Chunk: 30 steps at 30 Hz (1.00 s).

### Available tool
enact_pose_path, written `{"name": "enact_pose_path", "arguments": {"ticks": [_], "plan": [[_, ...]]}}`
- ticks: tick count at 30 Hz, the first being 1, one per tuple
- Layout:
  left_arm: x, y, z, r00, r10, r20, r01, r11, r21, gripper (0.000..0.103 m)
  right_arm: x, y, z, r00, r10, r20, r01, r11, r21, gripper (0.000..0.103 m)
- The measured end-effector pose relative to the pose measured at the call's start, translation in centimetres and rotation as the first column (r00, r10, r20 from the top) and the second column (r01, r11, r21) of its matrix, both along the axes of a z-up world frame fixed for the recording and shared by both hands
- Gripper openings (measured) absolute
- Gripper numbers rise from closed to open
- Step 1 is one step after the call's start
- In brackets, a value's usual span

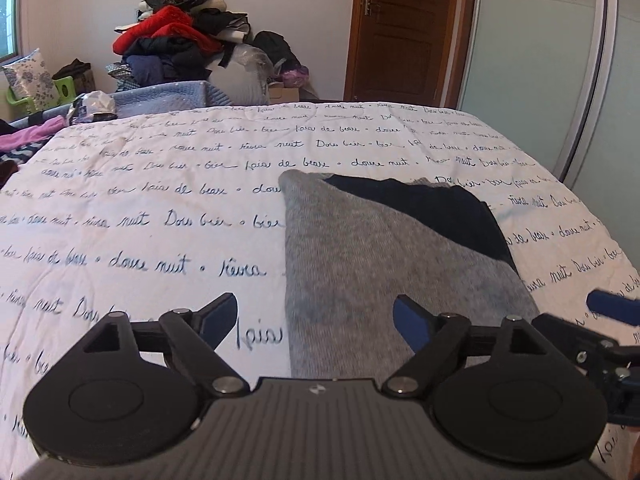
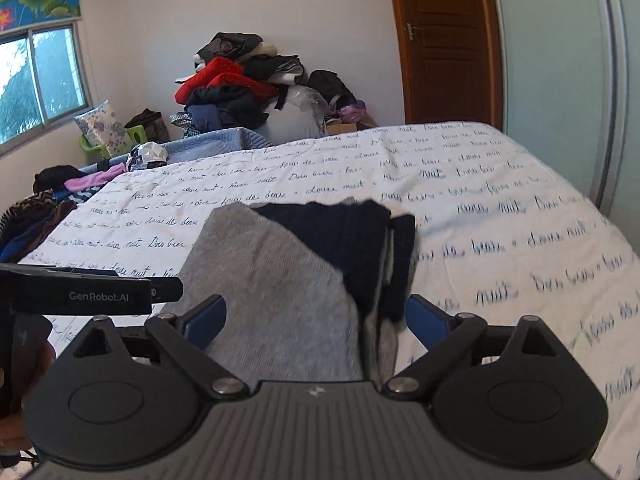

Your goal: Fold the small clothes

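Note:
A folded grey and dark navy garment (image 1: 372, 264) lies flat on the white bedspread with blue script (image 1: 140, 208). My left gripper (image 1: 314, 322) is open, low over the garment's near left edge, its right finger over the grey cloth. In the right wrist view the same garment (image 2: 288, 280) lies between the fingers of my open right gripper (image 2: 316, 320), with its stacked folded edge at the right. The right gripper shows at the right edge of the left wrist view (image 1: 608, 336). The left gripper's body shows at the left of the right wrist view (image 2: 88, 292).
A tall heap of clothes (image 1: 188, 40) stands beyond the bed by the far wall. More garments (image 2: 44, 216) lie at the bed's left side. A wooden door (image 1: 404, 28) and a glass wardrobe door (image 1: 540, 60) stand at the right.

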State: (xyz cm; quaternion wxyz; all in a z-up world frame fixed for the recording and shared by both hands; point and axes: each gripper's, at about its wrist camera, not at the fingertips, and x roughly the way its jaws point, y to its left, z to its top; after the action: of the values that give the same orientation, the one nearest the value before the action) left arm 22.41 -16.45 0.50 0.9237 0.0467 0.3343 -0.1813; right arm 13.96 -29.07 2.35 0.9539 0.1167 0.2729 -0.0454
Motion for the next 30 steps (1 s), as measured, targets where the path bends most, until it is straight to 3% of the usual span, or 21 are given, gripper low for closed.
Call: {"name": "enact_pose_path", "arguments": {"ticks": [5,14,23,30], "plan": [[-3.2,0.5,-0.3,1.0,0.008,0.008,-0.009,0.999,0.032,0.088,-2.0,0.7,-1.7,0.998,-0.032,-0.057,0.036,0.997,0.07,0.098],[-6.7,1.9,-3.2,0.997,0.071,-0.014,-0.07,0.996,0.053,0.094,-4.6,1.8,-4.4,0.987,-0.072,-0.143,0.088,0.99,0.113,0.098],[-6.9,3.1,-6.8,0.989,0.133,-0.061,-0.129,0.989,0.07,0.096,-4.5,3.7,-6.2,0.981,-0.081,-0.174,0.074,0.996,-0.047,0.099],[-7.3,3.2,-7.5,0.987,0.156,-0.033,-0.153,0.985,0.076,0.103,-4.2,4.9,-6.8,0.981,-0.068,-0.181,0.043,0.989,-0.138,0.1]]}}
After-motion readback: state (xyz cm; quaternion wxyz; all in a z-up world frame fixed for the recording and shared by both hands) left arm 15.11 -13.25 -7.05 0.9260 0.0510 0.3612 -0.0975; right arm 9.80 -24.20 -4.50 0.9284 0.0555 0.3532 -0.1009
